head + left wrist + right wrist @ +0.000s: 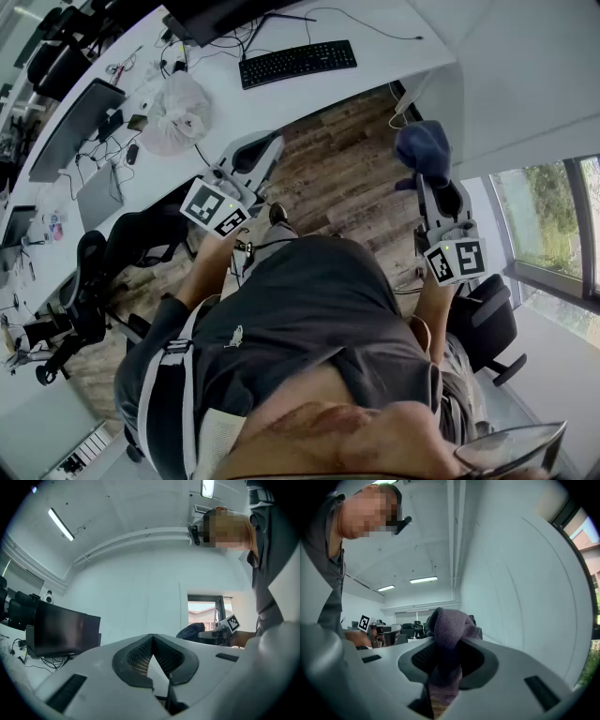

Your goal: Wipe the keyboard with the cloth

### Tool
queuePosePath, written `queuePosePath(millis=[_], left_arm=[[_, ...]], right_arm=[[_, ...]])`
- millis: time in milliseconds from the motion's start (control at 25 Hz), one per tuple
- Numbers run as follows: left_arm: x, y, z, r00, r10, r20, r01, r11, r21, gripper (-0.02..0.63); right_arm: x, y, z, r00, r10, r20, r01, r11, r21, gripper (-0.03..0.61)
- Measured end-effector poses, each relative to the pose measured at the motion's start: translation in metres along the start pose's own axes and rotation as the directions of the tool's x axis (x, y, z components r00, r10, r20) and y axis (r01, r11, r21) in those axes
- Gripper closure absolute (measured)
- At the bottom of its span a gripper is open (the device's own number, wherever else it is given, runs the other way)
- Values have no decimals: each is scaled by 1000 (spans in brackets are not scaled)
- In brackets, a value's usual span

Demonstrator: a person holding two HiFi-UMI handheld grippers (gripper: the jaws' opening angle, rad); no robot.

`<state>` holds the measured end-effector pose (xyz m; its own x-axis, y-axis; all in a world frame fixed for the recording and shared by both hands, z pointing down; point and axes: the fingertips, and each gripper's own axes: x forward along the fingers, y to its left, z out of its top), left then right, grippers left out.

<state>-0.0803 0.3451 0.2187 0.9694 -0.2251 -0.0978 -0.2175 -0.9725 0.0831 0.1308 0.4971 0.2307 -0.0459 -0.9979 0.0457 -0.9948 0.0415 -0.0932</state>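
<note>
Fingers [420, 660] of my right gripper [442, 643] pinch the cloth [449, 623]; my left gripper [151, 638] is closed, empty; keyboard [297, 63] lies well apart.

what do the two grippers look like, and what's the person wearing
The left gripper and right gripper have pale grey moulded bodies with dark meshed pads, each with a white cube of black square markers. The person wears a dark grey short-sleeved shirt.
</note>
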Motion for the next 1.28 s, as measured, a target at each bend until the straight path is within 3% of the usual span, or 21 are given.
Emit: queuePosePath(millis=[640,840,1280], left_arm=[[25,-13,-10,1000,-23,0,23,1000,-14,609],[26,-10,-9,1000,-7,11,8,1000,-19,609],[24,48,-11,999,51,-4,-51,998,-20,609]], right_arm=[[-9,-18,-7,1000,9,14,-10,999,47,471],[-1,-21,2,1000,17,-6,-17,1000,9,469],[70,-16,-13,997,63,-54,-62,998,24,468]])
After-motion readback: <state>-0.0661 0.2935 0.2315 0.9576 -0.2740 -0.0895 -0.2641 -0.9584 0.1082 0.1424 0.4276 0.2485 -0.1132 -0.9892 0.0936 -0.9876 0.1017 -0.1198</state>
